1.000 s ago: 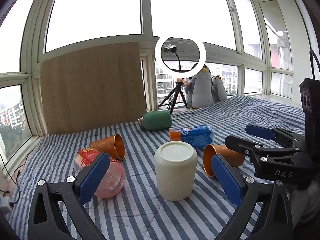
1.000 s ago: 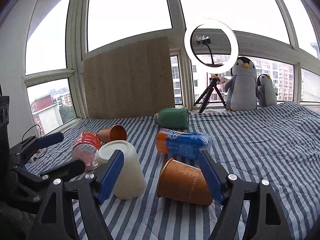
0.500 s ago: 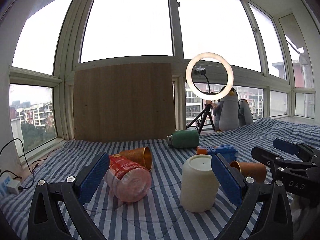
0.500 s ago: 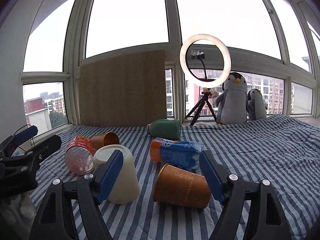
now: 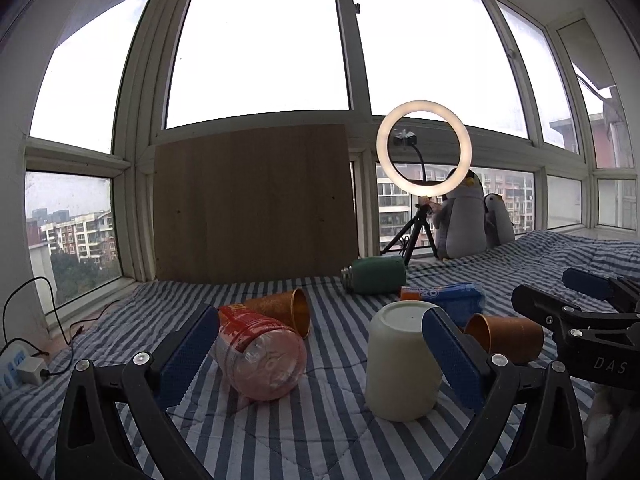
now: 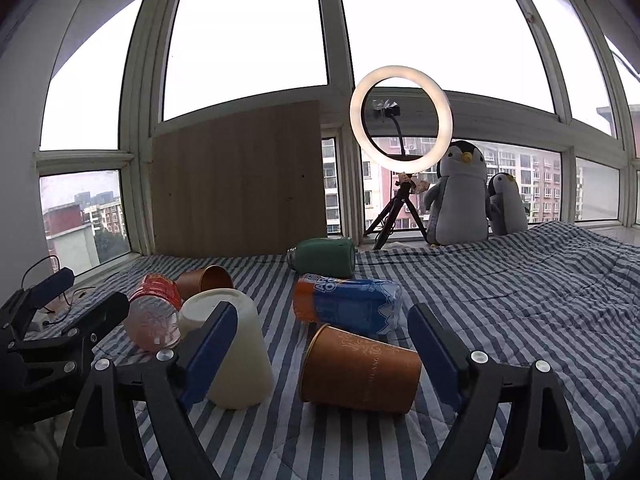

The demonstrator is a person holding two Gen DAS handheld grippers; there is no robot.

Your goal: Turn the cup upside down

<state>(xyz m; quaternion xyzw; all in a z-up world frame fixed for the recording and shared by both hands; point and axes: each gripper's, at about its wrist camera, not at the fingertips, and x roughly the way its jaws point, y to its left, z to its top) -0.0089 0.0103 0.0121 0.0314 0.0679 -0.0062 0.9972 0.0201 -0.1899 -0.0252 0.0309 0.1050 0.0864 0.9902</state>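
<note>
A cream cup (image 5: pixel 402 362) stands upside down on the striped bed, base up; it also shows in the right wrist view (image 6: pixel 232 348). My left gripper (image 5: pixel 320 360) is open and empty, held back from the cup, which sits by its right finger. My right gripper (image 6: pixel 320 356) is open and empty, with an orange paper cup (image 6: pixel 358 372) lying on its side between and beyond its fingers. That orange cup also shows in the left wrist view (image 5: pixel 506 338). Each gripper shows at the edge of the other's view.
A clear red-labelled jar (image 5: pixel 260 354), a second orange cup (image 5: pixel 282 310), a green bottle (image 5: pixel 374 276) and a blue-orange packet (image 6: pixel 348 306) lie on the bed. A wooden board (image 5: pixel 254 204), ring light on a tripod (image 5: pixel 424 152) and penguin toys (image 6: pixel 460 196) stand at the window.
Both grippers have pulled back and tilted up, so the cup and clutter sit lower in both views. The cream cup stays upside down and has not moved.
</note>
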